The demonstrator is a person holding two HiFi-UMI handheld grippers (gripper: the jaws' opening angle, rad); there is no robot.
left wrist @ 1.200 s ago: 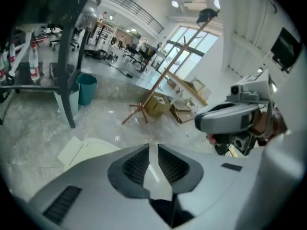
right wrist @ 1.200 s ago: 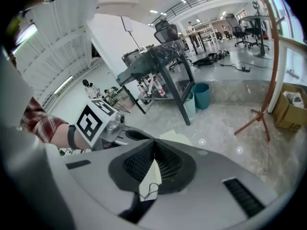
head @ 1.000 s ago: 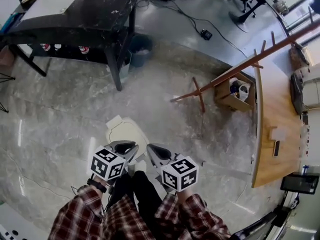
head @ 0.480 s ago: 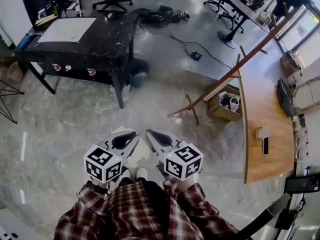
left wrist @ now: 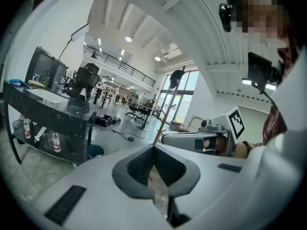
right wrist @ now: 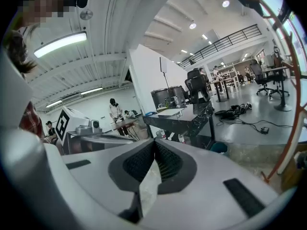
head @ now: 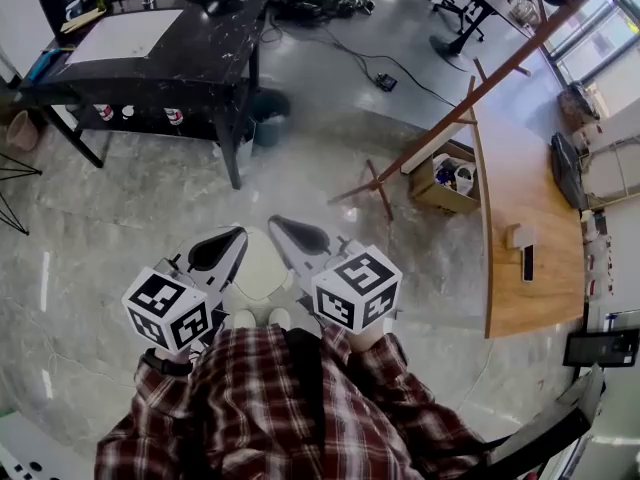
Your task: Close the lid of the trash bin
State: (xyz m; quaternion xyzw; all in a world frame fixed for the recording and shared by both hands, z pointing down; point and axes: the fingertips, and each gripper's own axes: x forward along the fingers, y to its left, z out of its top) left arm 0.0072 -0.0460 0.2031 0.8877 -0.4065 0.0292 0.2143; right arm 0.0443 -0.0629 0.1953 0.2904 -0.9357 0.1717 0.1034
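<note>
Head view: the white trash bin (head: 260,265) stands on the grey floor (head: 120,228) just ahead of the person's shoes, its pale rounded top showing between the two grippers. Whether the lid is fully down cannot be told. Within the last second the left gripper (head: 228,240) and right gripper (head: 285,230) have risen and parted to flank the bin, so lid contact is probably either finished or not begun. In the gripper views both pairs of jaws are pressed together, empty, aimed level across the room.
</note>
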